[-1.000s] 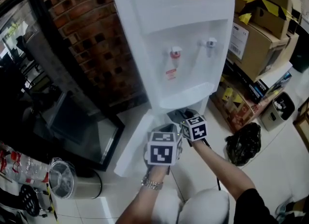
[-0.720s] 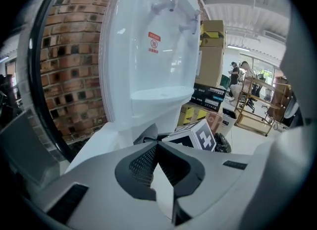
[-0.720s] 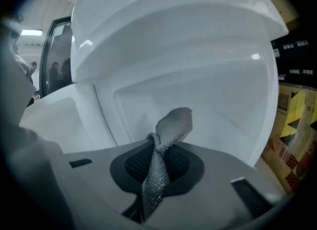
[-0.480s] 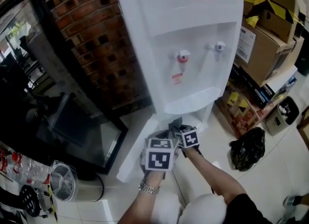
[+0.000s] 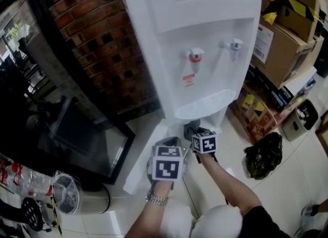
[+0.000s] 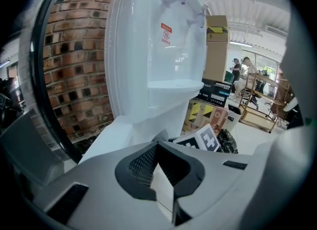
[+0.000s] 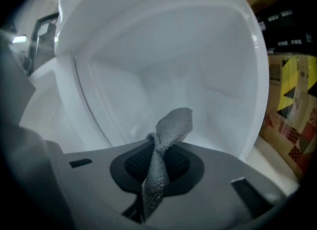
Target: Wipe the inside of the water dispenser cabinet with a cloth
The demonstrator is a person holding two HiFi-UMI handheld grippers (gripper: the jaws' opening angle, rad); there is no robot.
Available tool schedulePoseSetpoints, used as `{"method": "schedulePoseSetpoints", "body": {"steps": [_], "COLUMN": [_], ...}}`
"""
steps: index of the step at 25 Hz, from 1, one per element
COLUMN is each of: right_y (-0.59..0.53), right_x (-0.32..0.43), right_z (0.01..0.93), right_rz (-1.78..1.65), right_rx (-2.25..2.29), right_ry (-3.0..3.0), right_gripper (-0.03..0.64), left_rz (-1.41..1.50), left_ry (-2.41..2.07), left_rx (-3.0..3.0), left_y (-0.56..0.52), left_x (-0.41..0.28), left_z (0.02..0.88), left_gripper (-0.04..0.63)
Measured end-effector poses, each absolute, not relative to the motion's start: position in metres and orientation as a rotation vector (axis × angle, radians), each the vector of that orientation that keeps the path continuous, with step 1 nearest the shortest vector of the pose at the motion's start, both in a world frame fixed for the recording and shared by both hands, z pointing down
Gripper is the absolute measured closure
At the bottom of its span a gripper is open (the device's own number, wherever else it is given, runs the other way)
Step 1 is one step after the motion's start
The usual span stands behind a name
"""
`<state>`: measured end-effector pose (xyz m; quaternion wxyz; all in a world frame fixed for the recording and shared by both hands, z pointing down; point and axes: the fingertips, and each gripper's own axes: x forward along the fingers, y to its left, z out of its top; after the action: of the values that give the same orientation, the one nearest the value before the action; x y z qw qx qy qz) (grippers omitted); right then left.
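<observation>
Potentially, the cloth (image 7: 171,125) could be pulled from its pinch if it is dragged hard along a cabinet (image 7: 163,65) wall, since only a twisted strip is gripped. It is clamped between the closed jaws of the right gripper (image 7: 157,149), its tip raised at the cabinet mouth. The left gripper (image 6: 157,147) is held with jaws pressed together, empty, beside the open door (image 5: 141,160).
</observation>
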<state>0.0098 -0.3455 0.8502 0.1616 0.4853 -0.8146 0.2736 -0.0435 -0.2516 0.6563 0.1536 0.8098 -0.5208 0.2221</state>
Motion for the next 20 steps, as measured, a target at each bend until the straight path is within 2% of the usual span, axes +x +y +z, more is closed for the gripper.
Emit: {"method": "schedulePoseSetpoints", "body": {"steps": [6,13,17,20], "right_y": [-0.369,-0.348,-0.332,-0.345], "right_x": [0.004,-0.023,-0.015,0.003], "right_z": [0.771,0.870,0.892,0.876], "right_rz": [0.534,0.573,0.629,0.656], "right_rx": [1.508,1.306,1.278,1.358], "right_ry": [-2.522,-2.345,-2.271,-2.296], "right_gripper": [0.586,0.586,0.586,0.586], "left_rz": [0.642,0.640,0.631,0.630], "left_ry": [-1.493,-1.483,-1.489,-1.482], "left_rx": [2.340,2.357,2.352,2.356], "left_y": [-0.252,-0.246,-0.244,-0.244], "left_x": [-0.041,-0.040,-0.043,-0.042], "left_z": [0.654,0.647,0.645,0.645], "left_gripper": [0.594,0.594,0.594,0.594]}}
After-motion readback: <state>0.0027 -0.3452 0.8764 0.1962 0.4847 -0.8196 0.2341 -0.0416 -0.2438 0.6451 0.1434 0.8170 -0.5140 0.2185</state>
